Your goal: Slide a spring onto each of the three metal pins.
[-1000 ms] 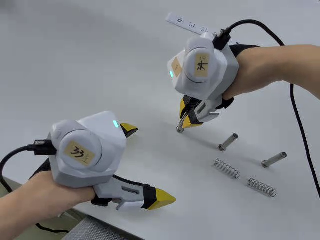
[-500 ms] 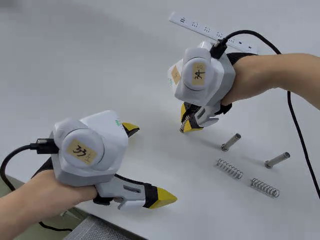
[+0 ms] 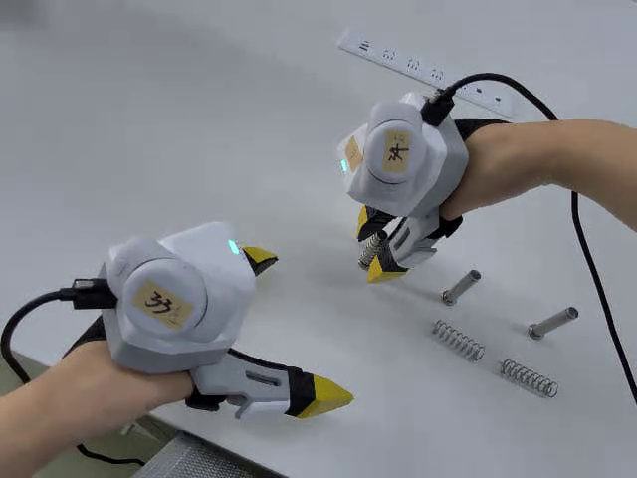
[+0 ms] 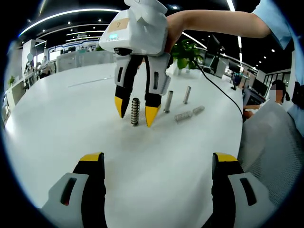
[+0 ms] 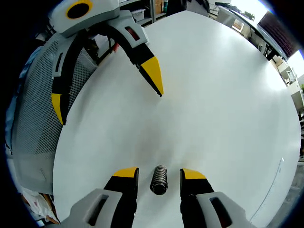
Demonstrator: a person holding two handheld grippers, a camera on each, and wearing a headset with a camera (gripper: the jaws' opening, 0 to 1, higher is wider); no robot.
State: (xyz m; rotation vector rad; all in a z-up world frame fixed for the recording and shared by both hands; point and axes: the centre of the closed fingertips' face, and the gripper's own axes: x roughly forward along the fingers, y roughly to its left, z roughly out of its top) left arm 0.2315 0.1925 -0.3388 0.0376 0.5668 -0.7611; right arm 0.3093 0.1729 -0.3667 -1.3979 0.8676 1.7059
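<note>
An upright pin with a spring on it stands on the white table. My right gripper is open around it, fingers apart on either side with a small gap each way; the right gripper view looks down on the spring's top. Two bare metal pins lie to the right, with two loose springs lying in front of them. My left gripper hovers open near the table's front edge, nothing between its fingers, pointing toward the right gripper.
A white power strip lies at the back of the table. Black cables trail from both grippers, one running past the right-hand pin. A mesh chair stands beyond the table's front edge.
My right gripper has opened and let go of the spring-covered pin, which now stands between its spread fingers. The left gripper has stayed in place.
</note>
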